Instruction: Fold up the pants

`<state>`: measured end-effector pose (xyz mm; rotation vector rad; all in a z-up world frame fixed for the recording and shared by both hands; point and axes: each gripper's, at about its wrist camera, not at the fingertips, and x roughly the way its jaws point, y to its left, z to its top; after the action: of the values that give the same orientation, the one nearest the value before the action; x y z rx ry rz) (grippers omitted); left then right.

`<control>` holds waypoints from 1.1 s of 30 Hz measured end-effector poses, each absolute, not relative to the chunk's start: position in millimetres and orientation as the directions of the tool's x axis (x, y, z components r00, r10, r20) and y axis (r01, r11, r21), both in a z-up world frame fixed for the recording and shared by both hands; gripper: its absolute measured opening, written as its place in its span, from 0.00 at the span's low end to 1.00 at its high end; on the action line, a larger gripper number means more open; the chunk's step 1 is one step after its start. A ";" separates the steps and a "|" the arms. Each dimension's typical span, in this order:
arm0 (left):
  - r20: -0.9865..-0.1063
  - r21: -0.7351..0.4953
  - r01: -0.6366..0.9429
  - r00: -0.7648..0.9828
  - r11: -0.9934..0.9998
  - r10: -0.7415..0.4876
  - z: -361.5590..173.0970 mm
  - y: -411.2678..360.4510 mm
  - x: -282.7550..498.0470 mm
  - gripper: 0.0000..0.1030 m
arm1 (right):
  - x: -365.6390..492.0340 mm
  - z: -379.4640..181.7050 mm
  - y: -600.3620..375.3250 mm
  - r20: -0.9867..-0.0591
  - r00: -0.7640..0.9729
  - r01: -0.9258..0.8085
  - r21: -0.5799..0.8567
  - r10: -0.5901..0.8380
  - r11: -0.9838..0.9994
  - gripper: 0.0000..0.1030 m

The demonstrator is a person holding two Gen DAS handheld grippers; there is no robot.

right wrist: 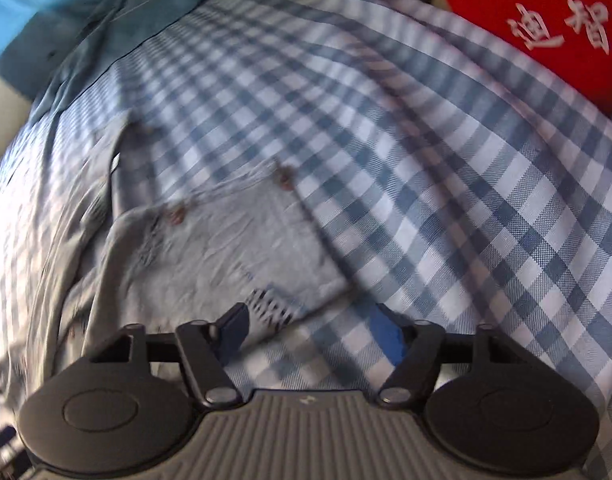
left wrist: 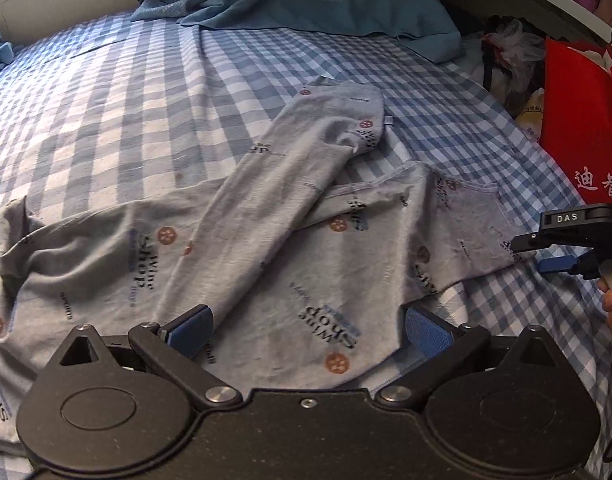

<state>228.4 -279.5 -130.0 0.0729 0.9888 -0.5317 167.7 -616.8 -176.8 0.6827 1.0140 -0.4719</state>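
Where spread: one pants (left wrist: 265, 216), two tongs (left wrist: 308, 330).

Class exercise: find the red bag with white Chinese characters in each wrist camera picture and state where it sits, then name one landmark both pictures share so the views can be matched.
Left wrist view: the red bag stands at the right edge, beside the bed, above the right gripper.
Right wrist view: the red bag fills the top right corner, beyond the bed's edge.
Shared landmark: the blue checked sheet, with the grey printed pants lying on it.
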 end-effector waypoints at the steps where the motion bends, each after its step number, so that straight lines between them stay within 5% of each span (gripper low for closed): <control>1: -0.810 -0.182 0.464 0.429 0.867 -0.399 -130.9 -286.0 228.3 0.99 | 170.5 -178.5 -620.2 -0.887 0.458 0.654 0.293 -0.057 0.698 0.62; 3: -0.814 -0.183 0.476 0.418 0.860 -0.404 -134.2 -300.1 227.7 0.99 | 176.3 -176.8 -622.7 -0.890 0.448 0.658 0.263 -0.086 0.705 0.52; 5: -0.816 -0.184 0.501 0.401 0.845 -0.416 -137.0 -312.8 226.7 0.99 | 182.1 -175.1 -621.8 -0.890 0.443 0.641 0.233 -0.105 0.732 0.12; 14: -0.809 -0.193 0.594 0.354 0.781 -0.470 -142.8 -351.9 217.4 0.99 | 185.8 -136.5 -631.7 -0.828 0.527 0.494 0.115 -0.191 0.862 0.05; 22: -0.801 -0.208 0.555 0.377 0.806 -0.466 -134.2 -337.7 218.3 0.99 | 196.6 -158.3 -637.2 -0.886 0.442 0.403 0.055 -0.142 0.913 0.07; 25: -0.808 -0.194 0.488 0.412 0.851 -0.421 -130.6 -315.4 225.0 0.99 | 195.4 -157.1 -632.7 -0.888 0.438 0.389 0.042 -0.144 0.920 0.18; 29: -0.809 -0.177 0.365 0.475 0.914 -0.346 -126.2 -280.4 236.7 0.99 | 200.4 -148.2 -622.3 -0.875 0.461 0.333 0.017 -0.148 0.943 0.72; 33: -0.800 -0.158 0.244 0.536 0.957 -0.269 -127.4 -247.6 244.6 0.99 | 228.2 -137.1 -602.4 -0.864 0.491 0.242 0.008 -0.115 0.970 0.91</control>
<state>244.6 -247.6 -127.4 -0.0287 0.9571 -0.3051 228.2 -602.4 -137.1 0.1349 1.0361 -0.2180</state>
